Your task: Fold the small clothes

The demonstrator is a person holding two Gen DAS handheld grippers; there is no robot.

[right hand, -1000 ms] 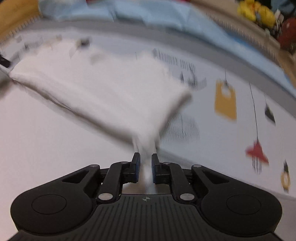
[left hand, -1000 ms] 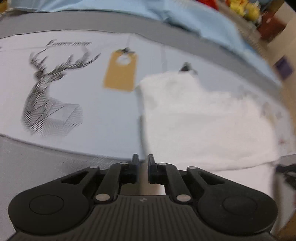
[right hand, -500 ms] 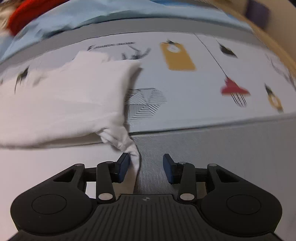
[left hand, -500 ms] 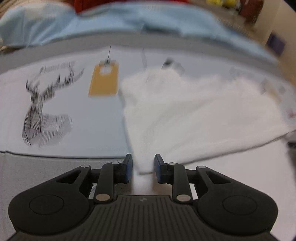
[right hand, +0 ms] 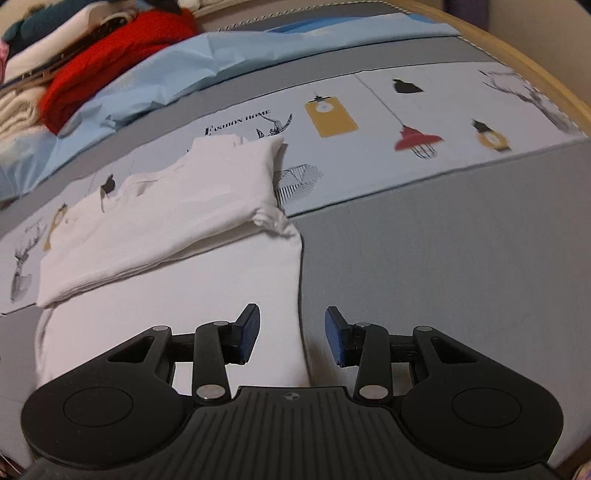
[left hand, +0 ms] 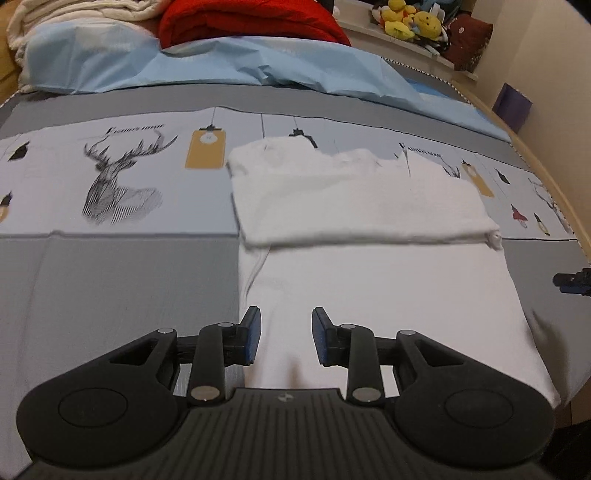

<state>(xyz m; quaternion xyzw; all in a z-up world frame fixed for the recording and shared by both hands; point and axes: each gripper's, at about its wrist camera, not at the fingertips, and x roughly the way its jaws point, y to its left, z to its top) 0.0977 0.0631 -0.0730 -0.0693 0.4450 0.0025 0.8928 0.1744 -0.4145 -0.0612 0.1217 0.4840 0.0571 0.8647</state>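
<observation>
Now released by both the left gripper (left hand: 286,338) and right gripper (right hand: 292,334), jaws spread empty, the white garment (left hand: 354,199) is laid folded back on the bed (right hand: 424,236), one fold judged complete.

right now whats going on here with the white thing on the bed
A person with a handheld gripper in each hand is folding a white garment on a printed bedspread. One part of it is folded over and lies flat on top of the rest. Both the left gripper and the right gripper are open and hold nothing; each hovers over the near edge of the cloth. A red garment and a light blue sheet lie further back.
</observation>
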